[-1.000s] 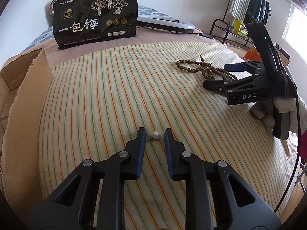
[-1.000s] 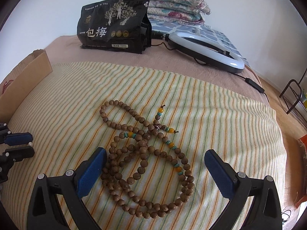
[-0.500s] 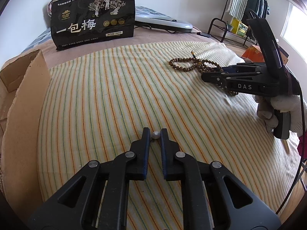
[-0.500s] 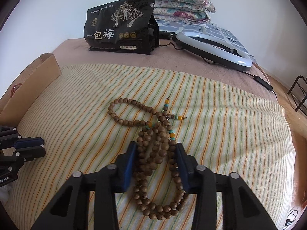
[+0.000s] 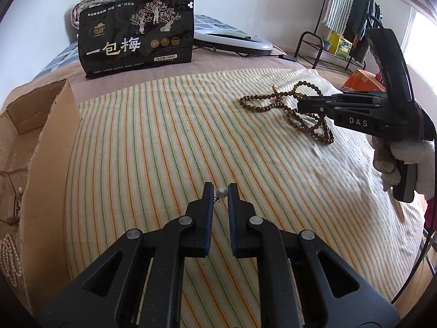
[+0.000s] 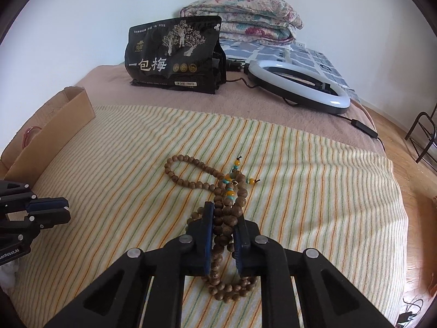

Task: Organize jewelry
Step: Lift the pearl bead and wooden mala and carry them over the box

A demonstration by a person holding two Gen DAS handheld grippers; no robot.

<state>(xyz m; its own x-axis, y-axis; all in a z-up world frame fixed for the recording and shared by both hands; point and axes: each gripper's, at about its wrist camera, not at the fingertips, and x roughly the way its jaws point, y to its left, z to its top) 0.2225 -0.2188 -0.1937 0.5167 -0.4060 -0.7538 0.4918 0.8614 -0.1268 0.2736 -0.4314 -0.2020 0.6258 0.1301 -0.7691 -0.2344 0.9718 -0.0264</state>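
Observation:
A small white pearl earring (image 5: 221,192) sits between the tips of my left gripper (image 5: 220,188), which is shut on it and holds it just above the striped cloth. A long strand of brown wooden beads (image 6: 191,173) with orange and turquoise beads lies bunched on the cloth; it also shows in the left wrist view (image 5: 275,104). My right gripper (image 6: 223,213) is shut on a bundle of its strands. The right gripper shows from the side in the left wrist view (image 5: 300,105). The left gripper shows at the left edge of the right wrist view (image 6: 65,209).
A cardboard box (image 5: 46,142) stands at the left, with a pearl string (image 5: 11,257) and other jewelry inside. A black snack bag (image 5: 136,35), a ring light (image 6: 300,87) and folded quilts (image 6: 240,22) lie behind. A clothes rack (image 5: 344,27) stands at the far right.
My left gripper closed on the pearl earring. My right gripper closed from wide open onto the wooden bead strands and lifted them, bunching the strand.

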